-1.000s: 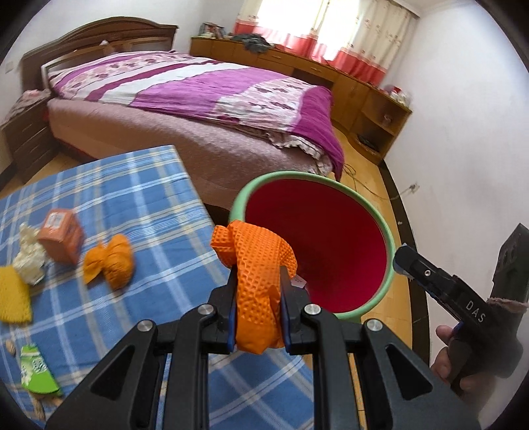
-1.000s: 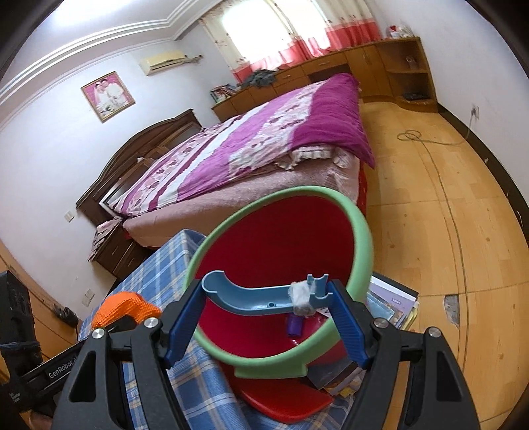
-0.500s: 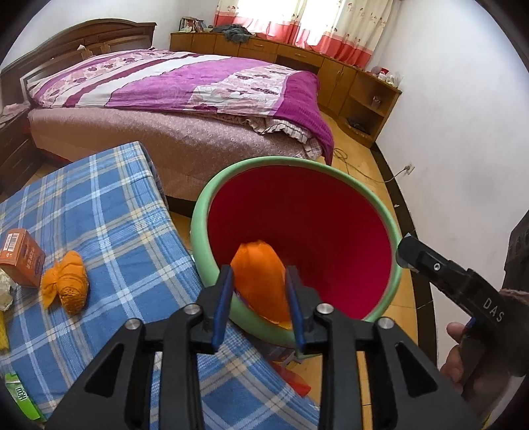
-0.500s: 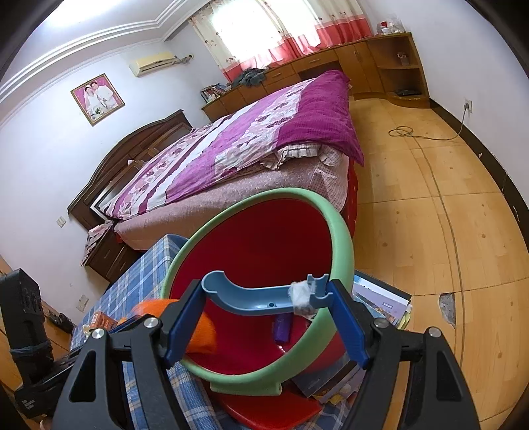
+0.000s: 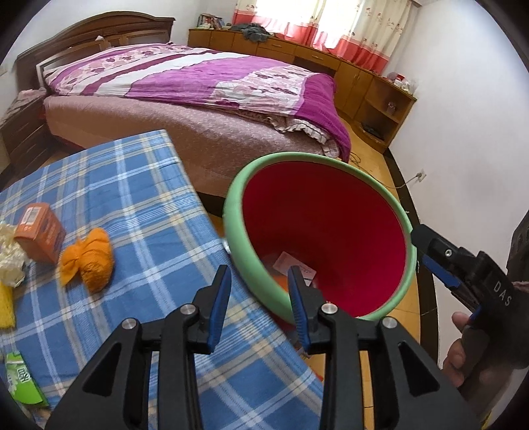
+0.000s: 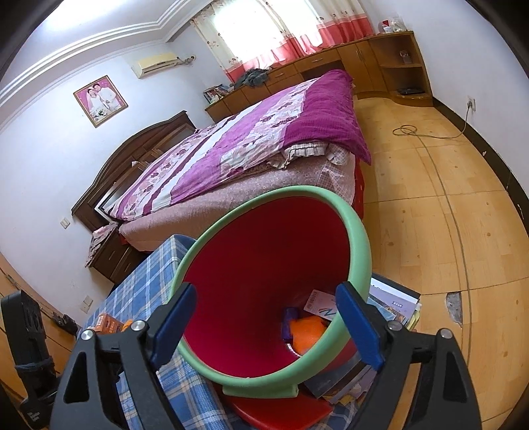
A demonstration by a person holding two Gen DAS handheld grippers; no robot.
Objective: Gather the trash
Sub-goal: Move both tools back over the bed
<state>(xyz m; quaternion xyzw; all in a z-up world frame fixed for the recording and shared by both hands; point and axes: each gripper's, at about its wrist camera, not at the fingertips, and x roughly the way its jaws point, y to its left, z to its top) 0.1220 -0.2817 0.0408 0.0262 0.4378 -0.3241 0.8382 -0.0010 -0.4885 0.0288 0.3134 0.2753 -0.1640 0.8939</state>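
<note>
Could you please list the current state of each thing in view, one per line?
Left tongs: open, empty, jaws just opened.
Right tongs: open wide, empty, jaws just opened further.
Red bin: tilted toward the table, holding trash.
Orange net: lying inside the bin.
Orange bundle: lying on the tablecloth.
Orange box: on the tablecloth, uncollected.
Green wrapper: on the tablecloth, uncollected.

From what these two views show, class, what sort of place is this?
Most likely a home bedroom: a made bed with a wooden headboard, a framed portrait on the wall, and curtained windows above wooden cabinets.
</note>
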